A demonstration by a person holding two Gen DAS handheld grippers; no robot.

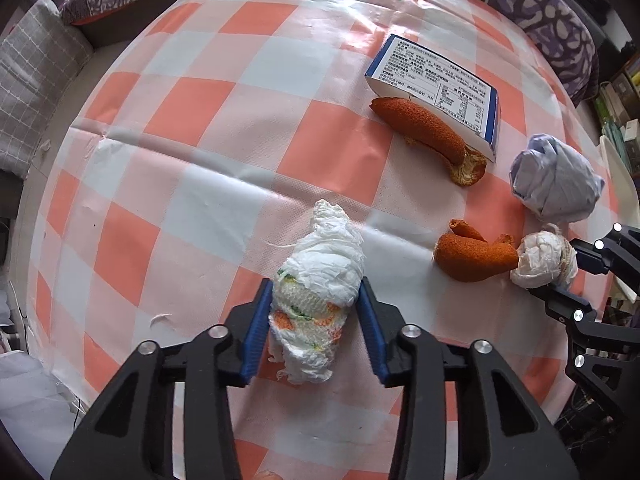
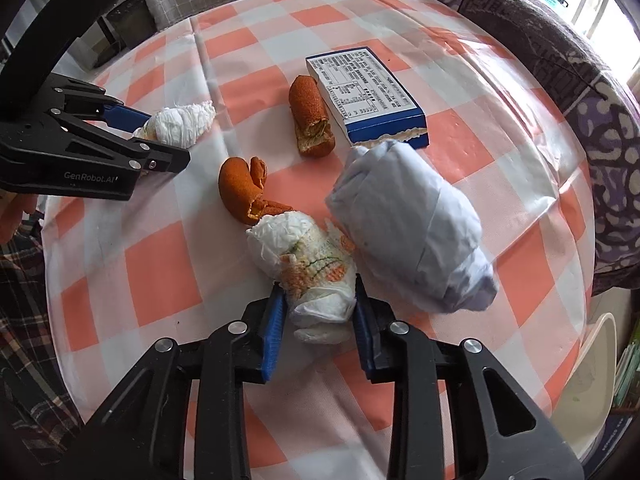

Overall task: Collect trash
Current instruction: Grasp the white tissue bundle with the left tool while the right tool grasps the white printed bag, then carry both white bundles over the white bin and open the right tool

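We see a table under an orange-and-white checked cloth (image 1: 192, 128), with patterned purple cushions (image 1: 552, 20) behind it; on it we count two crumpled tissue wads, two orange peels (image 1: 424, 128) (image 1: 472, 258), one blue-and-white box (image 1: 436, 88) and one pale blue bundle (image 1: 556, 180); the left gripper (image 1: 316, 312) is clamped on one tissue wad (image 1: 320, 280), the right gripper (image 2: 318, 308) on the other wad (image 2: 312, 260); the box's print is too small to read.
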